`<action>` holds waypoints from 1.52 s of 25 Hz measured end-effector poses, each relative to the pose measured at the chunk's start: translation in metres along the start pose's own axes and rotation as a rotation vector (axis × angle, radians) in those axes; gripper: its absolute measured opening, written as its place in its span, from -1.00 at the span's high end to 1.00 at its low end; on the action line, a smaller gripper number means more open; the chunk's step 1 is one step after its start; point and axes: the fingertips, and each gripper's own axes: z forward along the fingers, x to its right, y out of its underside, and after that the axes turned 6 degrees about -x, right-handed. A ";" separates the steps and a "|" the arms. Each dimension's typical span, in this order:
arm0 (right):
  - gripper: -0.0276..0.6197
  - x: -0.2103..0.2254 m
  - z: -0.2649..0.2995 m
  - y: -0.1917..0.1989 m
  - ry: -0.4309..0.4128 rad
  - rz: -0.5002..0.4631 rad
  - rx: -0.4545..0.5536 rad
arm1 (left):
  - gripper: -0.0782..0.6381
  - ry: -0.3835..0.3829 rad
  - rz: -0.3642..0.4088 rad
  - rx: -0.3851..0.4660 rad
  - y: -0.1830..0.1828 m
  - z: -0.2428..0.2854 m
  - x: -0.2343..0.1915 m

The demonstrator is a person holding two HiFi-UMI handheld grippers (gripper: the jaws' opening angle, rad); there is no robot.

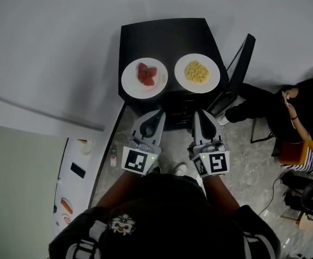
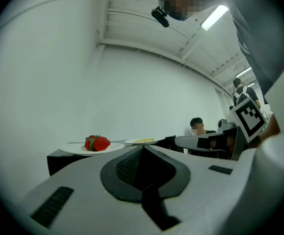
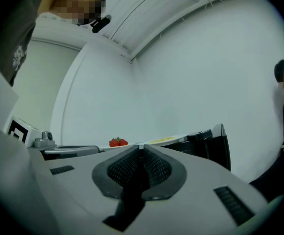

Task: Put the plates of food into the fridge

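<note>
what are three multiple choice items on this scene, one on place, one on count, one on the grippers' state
1. Where is the strawberry plate?
A) on the black unit, left of the yellow-food plate
B) on the floor
C) on a chair

2. How many plates show?
A) one
B) two
C) four

3. How are the left gripper and right gripper?
A) both shut, empty
B) both wide open
C) each shut on a plate

Key: 1 A, the head view shows it on the unit's top; 2 B, two white plates stand there; 3 A, each gripper view shows pads together, nothing between.
</note>
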 end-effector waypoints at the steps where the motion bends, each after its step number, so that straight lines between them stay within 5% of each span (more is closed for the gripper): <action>1: 0.82 0.001 0.001 0.001 0.003 0.013 -0.006 | 0.72 0.001 -0.003 -0.003 0.001 0.000 -0.002; 3: 0.54 0.006 0.004 0.005 0.005 0.042 -0.017 | 0.72 0.003 -0.013 -0.013 0.005 0.001 -0.005; 8: 0.41 0.022 0.008 0.008 0.016 0.233 -0.030 | 0.72 0.026 -0.018 -0.012 0.006 0.004 -0.004; 18: 0.30 0.067 0.033 0.002 0.039 0.936 0.047 | 0.72 0.047 -0.022 -0.003 0.006 0.004 0.001; 21: 0.30 0.076 0.041 0.004 0.054 1.073 0.068 | 0.72 0.055 -0.027 -0.002 0.007 0.003 0.003; 29: 0.38 0.084 0.053 0.012 0.105 1.242 0.054 | 0.72 0.064 -0.024 0.005 0.005 -0.001 0.006; 38: 0.71 0.084 0.055 0.010 0.100 1.278 0.076 | 0.72 0.042 -0.036 -0.004 0.004 -0.004 0.000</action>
